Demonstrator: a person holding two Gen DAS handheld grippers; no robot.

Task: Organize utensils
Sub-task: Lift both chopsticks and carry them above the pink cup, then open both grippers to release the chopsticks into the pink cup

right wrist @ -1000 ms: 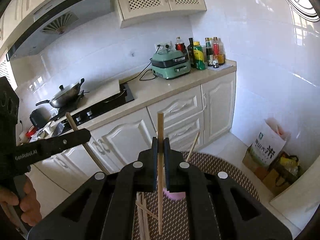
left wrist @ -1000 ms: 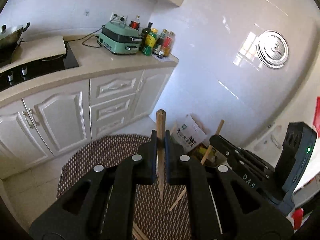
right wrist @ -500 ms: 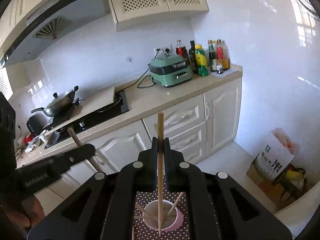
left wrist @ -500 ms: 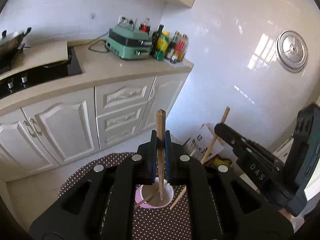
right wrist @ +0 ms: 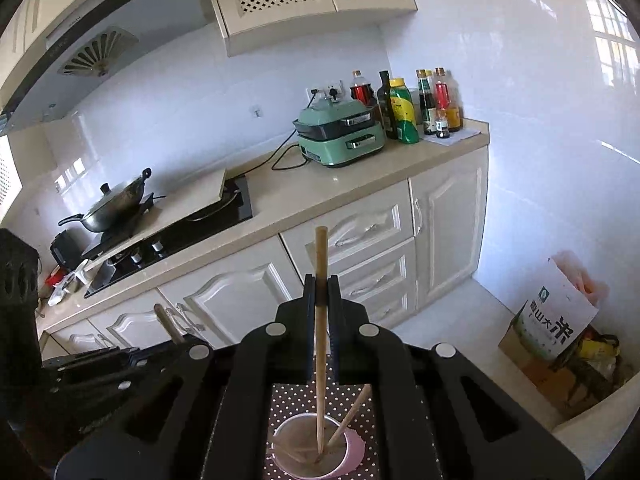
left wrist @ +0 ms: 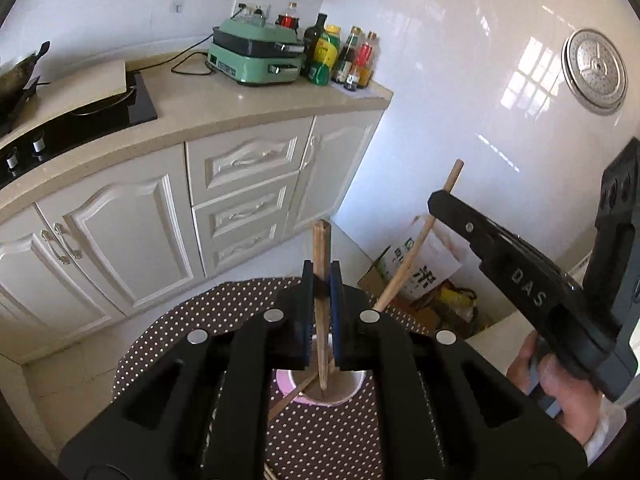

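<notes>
My left gripper (left wrist: pixel 322 280) is shut on an upright wooden chopstick (left wrist: pixel 321 248); its lower tip hangs over the mouth of the pink cup (left wrist: pixel 352 384) on the dotted brown tablecloth (left wrist: pixel 180 340). My right gripper (right wrist: pixel 321 288) is shut on a second chopstick (right wrist: pixel 320 264), whose lower end reaches into the pink cup (right wrist: pixel 352 452). Other chopsticks (right wrist: pixel 352 408) lean inside the cup. The right gripper (left wrist: pixel 438 202), with its chopstick (left wrist: pixel 420 240), shows at the right of the left wrist view. In the right wrist view the left gripper (right wrist: pixel 176 346) sits low at the left.
A kitchen counter (right wrist: pixel 340 184) with white cabinets runs behind the table, bearing a green cooker (right wrist: pixel 340 132), bottles (right wrist: pixel 404 108), a hob (right wrist: pixel 192 224) and a wok (right wrist: pixel 112 204). A cardboard box with a rice bag (right wrist: pixel 556 320) stands on the floor at the right.
Both grippers moved forward and down with their chopsticks. The pink cup came into view beneath them, and the chopsticks' lower ends now hang at or in the cup.
</notes>
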